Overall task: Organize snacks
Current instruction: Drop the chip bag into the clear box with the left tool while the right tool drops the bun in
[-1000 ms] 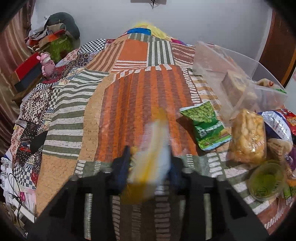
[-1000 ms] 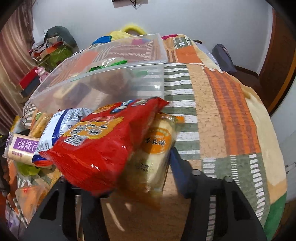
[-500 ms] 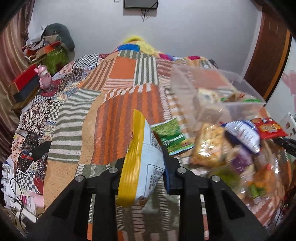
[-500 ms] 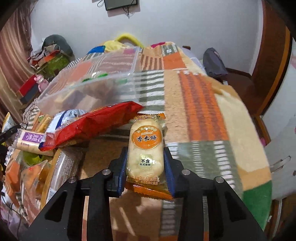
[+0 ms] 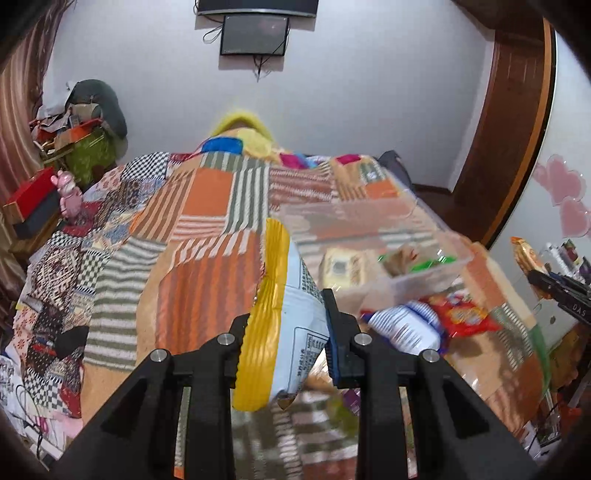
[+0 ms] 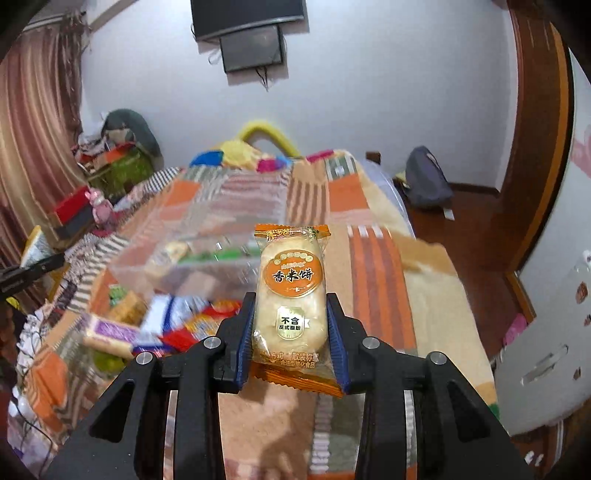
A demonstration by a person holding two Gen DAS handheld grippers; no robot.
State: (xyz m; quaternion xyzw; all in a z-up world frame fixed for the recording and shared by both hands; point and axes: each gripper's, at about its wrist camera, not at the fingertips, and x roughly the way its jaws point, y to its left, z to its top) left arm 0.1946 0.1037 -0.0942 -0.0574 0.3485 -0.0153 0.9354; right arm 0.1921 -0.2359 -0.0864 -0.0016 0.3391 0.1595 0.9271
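Observation:
My left gripper (image 5: 290, 325) is shut on a white and yellow snack bag (image 5: 284, 325), held above the patchwork bed. My right gripper (image 6: 290, 325) is shut on an orange rice cracker pack (image 6: 290, 295), also held up in the air. A clear plastic bin (image 5: 373, 236) with a few snacks inside sits on the bed ahead and right of the left gripper; in the right wrist view the bin (image 6: 192, 254) is ahead and left. A pile of loose snack packs (image 6: 155, 325) lies in front of the bin. The right gripper shows at the left wrist view's right edge (image 5: 557, 291).
The patchwork quilt (image 5: 207, 229) covers the bed. Boxes, clothes and a pink toy (image 5: 68, 192) are stacked at the left. A wooden door frame (image 5: 509, 129) and a grey bag (image 6: 428, 181) on the floor are at the right. A screen (image 6: 251, 22) hangs on the far wall.
Both grippers have lifted upward with their packs. The right gripper pulled the rice cracker pack out from beside the red bag, and the views now tilt up toward the wall.

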